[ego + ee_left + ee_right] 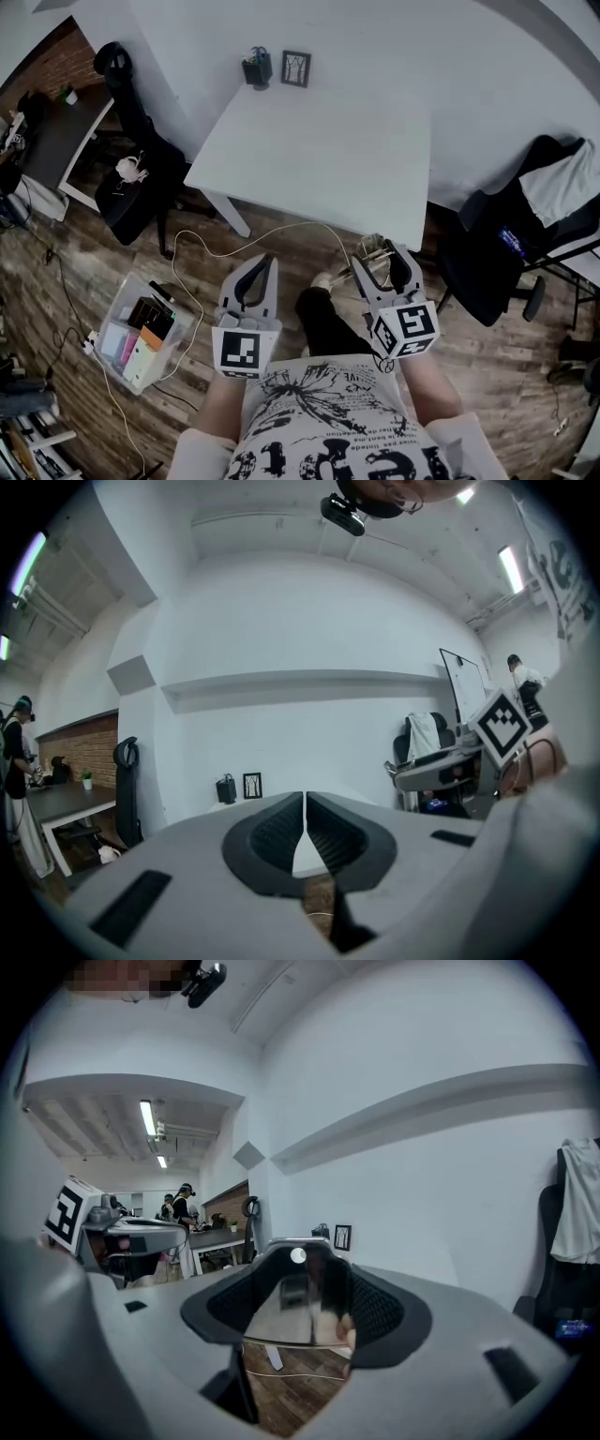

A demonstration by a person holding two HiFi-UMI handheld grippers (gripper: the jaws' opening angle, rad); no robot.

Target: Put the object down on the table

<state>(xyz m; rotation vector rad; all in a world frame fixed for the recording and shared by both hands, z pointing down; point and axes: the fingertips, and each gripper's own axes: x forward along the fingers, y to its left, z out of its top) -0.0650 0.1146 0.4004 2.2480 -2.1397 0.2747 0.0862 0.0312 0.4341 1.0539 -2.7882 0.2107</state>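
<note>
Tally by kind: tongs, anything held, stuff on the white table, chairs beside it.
Tongs: 2, left tongs, right tongs
Shiny object held in right tongs: 1
Picture frame on table: 1
Dark container on table: 1
Chairs: 2, left chair, right chair
Total: 7

A white worktop (319,159) stands against a white wall (394,47) on a dark plank floor (84,272). A black office chair (141,178) stands left of it, a second chair (492,258) right. A brick wall (56,61) shows far left.
</note>
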